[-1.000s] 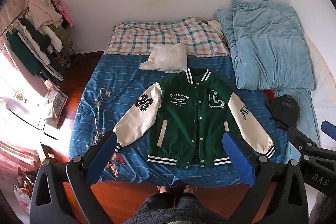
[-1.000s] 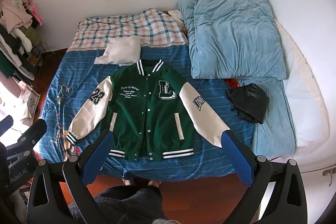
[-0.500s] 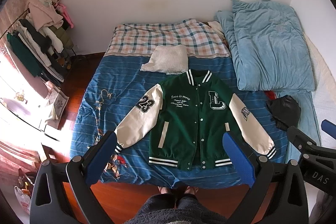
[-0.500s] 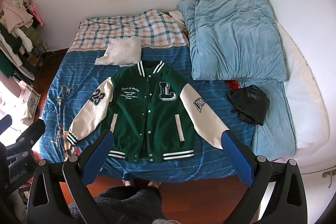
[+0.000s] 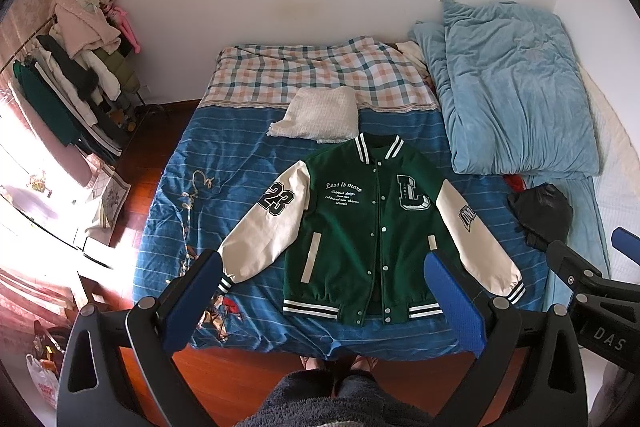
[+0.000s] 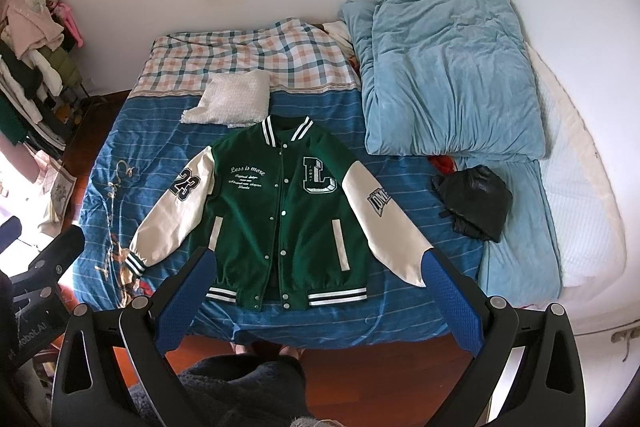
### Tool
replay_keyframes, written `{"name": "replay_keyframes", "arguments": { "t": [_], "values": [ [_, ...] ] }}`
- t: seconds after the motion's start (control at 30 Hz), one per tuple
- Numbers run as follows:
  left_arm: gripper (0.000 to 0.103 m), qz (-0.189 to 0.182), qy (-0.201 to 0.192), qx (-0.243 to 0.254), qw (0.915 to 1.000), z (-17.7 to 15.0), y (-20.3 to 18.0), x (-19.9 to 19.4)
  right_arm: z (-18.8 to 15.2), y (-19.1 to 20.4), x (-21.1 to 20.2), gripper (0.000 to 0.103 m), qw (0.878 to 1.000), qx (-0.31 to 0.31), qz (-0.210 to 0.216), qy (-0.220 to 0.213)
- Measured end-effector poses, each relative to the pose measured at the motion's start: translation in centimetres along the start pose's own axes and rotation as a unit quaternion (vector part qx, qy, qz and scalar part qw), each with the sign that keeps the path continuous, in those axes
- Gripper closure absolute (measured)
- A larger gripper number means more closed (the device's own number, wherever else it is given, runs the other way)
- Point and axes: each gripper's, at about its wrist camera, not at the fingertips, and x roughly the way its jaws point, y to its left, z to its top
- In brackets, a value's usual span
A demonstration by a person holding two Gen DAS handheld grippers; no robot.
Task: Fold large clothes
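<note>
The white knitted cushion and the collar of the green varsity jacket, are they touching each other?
Touching. In the left wrist view the cushion's near edge meets the striped collar of the jacket, with no blue sheet visible between them.

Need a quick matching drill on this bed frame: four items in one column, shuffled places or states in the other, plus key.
1. green varsity jacket with cream sleeves
2. white fluffy folded textile
3. light blue plush duvet
4. crumpled black garment

A. bunched on the bed's right side
B. just beyond the collar
C. spread flat, snaps shut
D. below the duvet, right of a sleeve

Pairs: 1-C, 2-B, 3-A, 4-D
</note>
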Motion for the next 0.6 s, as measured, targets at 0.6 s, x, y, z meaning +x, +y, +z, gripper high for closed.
{"name": "replay_keyframes", "arguments": {
  "t": [0.6],
  "values": [
    [0.0, -0.002, 0.001, 0.0, 1.0, 0.16, -0.05, -0.05, 0.22, 0.03, -0.08, 0.0, 1.0, 0.002, -0.002, -0.001]
  ]
}}
